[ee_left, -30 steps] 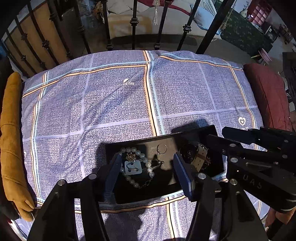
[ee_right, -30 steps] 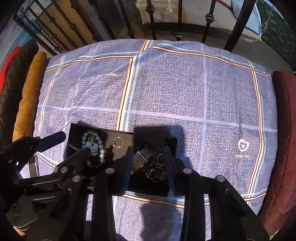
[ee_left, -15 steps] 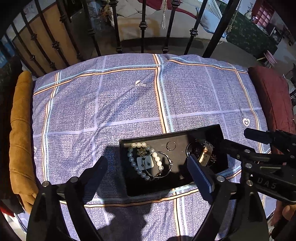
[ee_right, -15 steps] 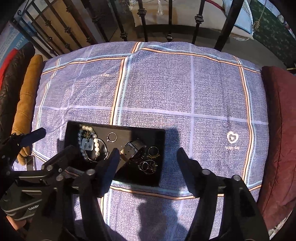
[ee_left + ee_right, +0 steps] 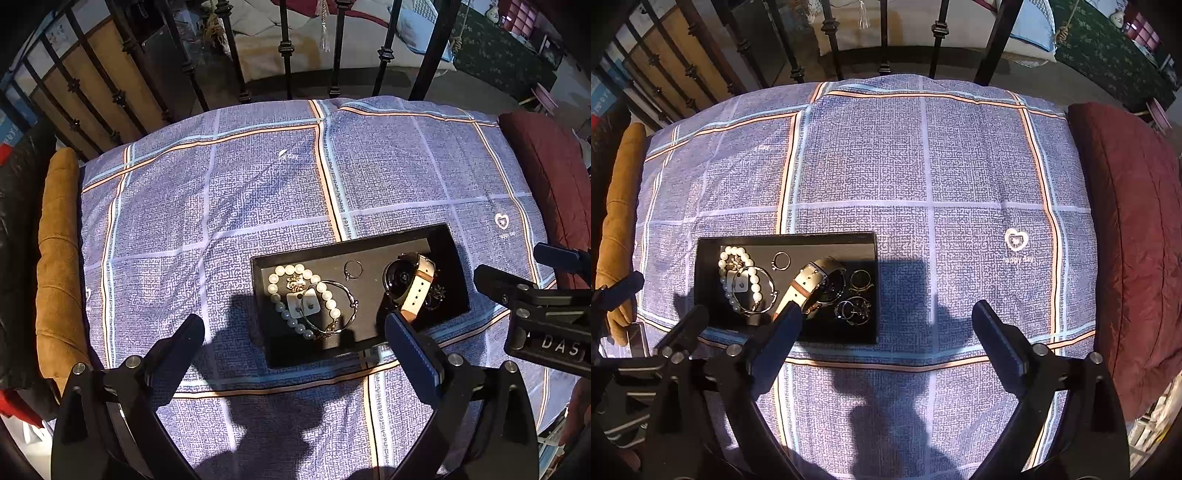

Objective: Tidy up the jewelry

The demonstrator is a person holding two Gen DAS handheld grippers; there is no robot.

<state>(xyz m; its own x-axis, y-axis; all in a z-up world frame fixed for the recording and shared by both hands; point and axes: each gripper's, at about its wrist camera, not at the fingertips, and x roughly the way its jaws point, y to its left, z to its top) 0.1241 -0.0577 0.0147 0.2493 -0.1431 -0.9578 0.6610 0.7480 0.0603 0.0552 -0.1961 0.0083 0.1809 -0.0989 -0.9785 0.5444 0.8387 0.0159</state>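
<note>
Resting in a black tray [image 5: 448, 240] on the bed's blue checked cover [image 5: 221, 206], the jewelry looks already gathered: a pearl bracelet [image 5: 280, 306] with a thin silver bangle [image 5: 345, 291] lying across it at the tray's left end, a small ring [image 5: 352, 268] alone near the far wall in the middle, a wristwatch [image 5: 408, 284] with a pale strap at the right, and, in the right wrist view, a cluster of hoops and rings [image 5: 857, 299] beside the watch. The left gripper [image 5: 295, 332] hangs above the tray's near edge and the cover just left of it, its jaws having just been opening and now spread wide with nothing pressed between them — the pearls and the tray edge only show through the gap from above. The right gripper [image 5: 886, 321] is likewise wide apart after just opening, empty, over the tray's right end and the bare cover beside it. Judged from this, the step in hand is a release and pull-back after placing pieces, and the task seems near its end. If anything is left, the next move would call for a careful pinch on one piece — the bangle overlaps the pearls, so lifting either could drag the other. An ochre cushion [image 5: 59, 266] and a maroon cushion [image 5: 550, 184] flank the cover.
</note>
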